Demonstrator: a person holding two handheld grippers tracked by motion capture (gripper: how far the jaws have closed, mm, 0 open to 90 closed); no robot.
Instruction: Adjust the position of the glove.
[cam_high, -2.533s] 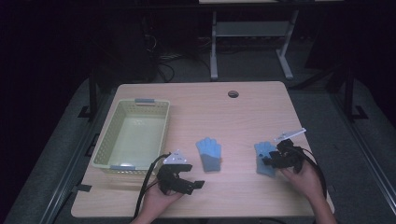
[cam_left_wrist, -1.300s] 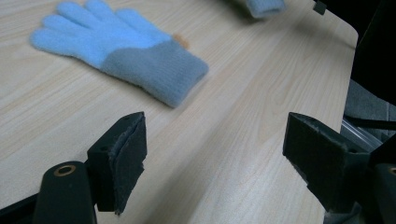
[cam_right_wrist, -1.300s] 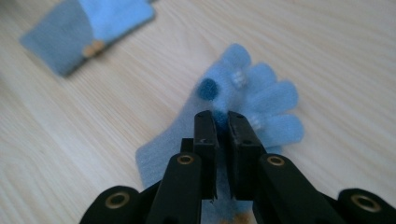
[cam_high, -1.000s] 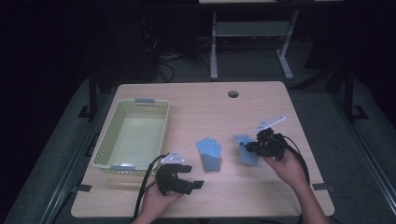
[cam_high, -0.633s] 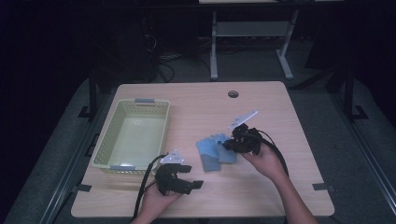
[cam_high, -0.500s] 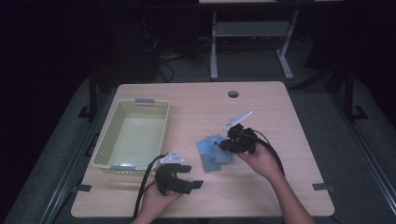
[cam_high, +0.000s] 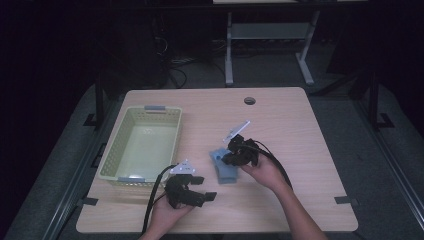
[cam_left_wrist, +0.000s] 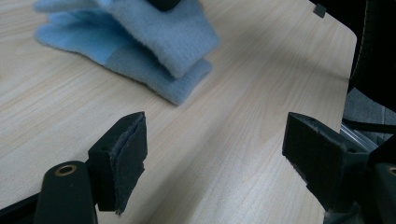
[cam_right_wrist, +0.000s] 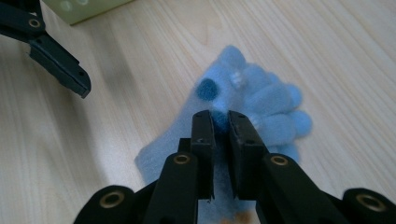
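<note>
Two blue gloves (cam_high: 225, 167) lie stacked, the right hand-held gripper (cam_right_wrist: 221, 122) pinching the upper one, the left hand-held gripper (cam_left_wrist: 212, 151) wide open.

— Those gloves (cam_right_wrist: 243, 107) are pale blue fleece, one with darker blue dots.
— And the basket (cam_high: 116, 150)?
— Light yellow-green, grey handles. The surface (cam_high: 300, 130) is light wood grain; both claws (cam_high: 231, 156) (cam_high: 202, 196) are black.
</note>
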